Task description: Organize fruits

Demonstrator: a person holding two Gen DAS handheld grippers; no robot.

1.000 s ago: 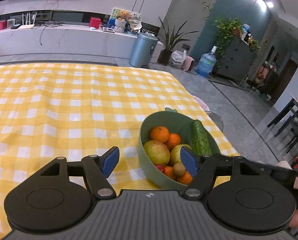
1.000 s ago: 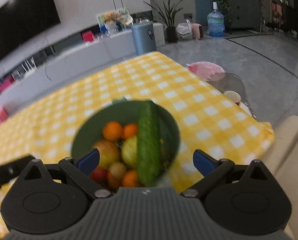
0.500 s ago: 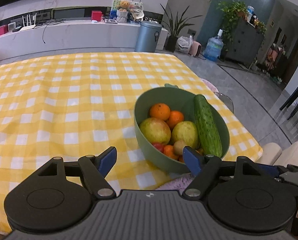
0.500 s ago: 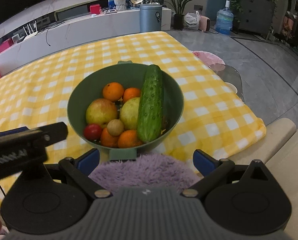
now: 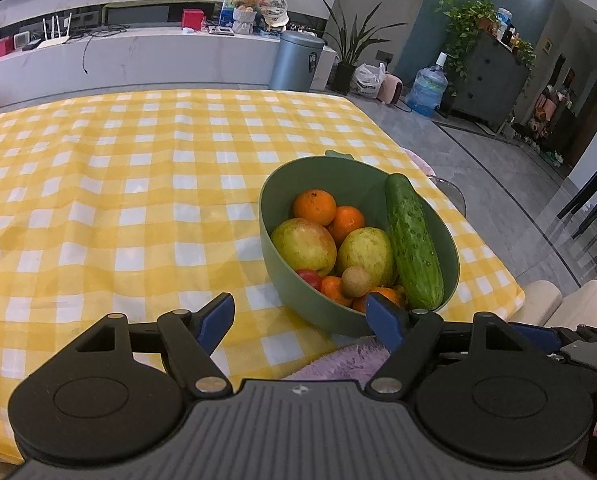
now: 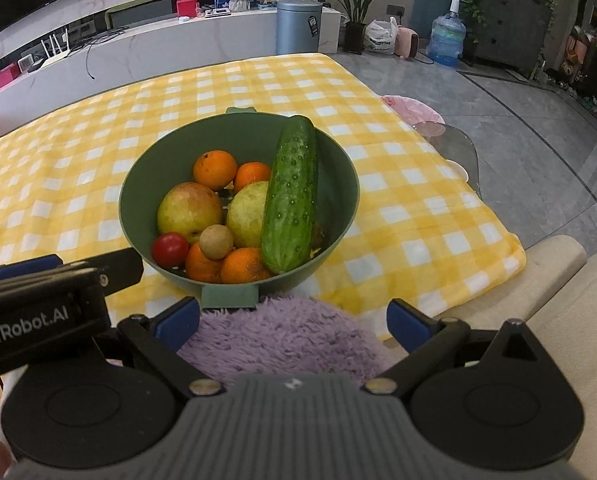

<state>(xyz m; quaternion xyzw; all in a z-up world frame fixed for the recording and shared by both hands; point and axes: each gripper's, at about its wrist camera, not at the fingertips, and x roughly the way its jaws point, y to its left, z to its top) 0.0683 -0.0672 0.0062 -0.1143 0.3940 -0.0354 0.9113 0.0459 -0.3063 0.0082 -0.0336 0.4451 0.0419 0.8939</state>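
Observation:
A green bowl [image 6: 340,176] stands on the yellow checked tablecloth [image 6: 410,184] near the table's front right corner; it also shows in the left wrist view [image 5: 286,196]. It holds a cucumber [image 6: 292,196], two yellow-green pears [image 6: 188,208], several oranges [image 6: 214,169], a red tomato [image 6: 169,249] and a small brown fruit [image 6: 216,241]. My right gripper [image 6: 294,322] is open and empty, just in front of the bowl. My left gripper [image 5: 300,316] is open and empty, at the bowl's front left.
A purple fluffy cloth [image 6: 286,336] lies under the grippers at the table's front edge. A beige chair [image 6: 558,276] stands to the right. A pink stool [image 6: 412,106] and a glass side table [image 6: 454,140] are beyond the right edge.
Both grippers have drawn back and steadied, so the whole bowl shows in each view. The jaws have stayed open.

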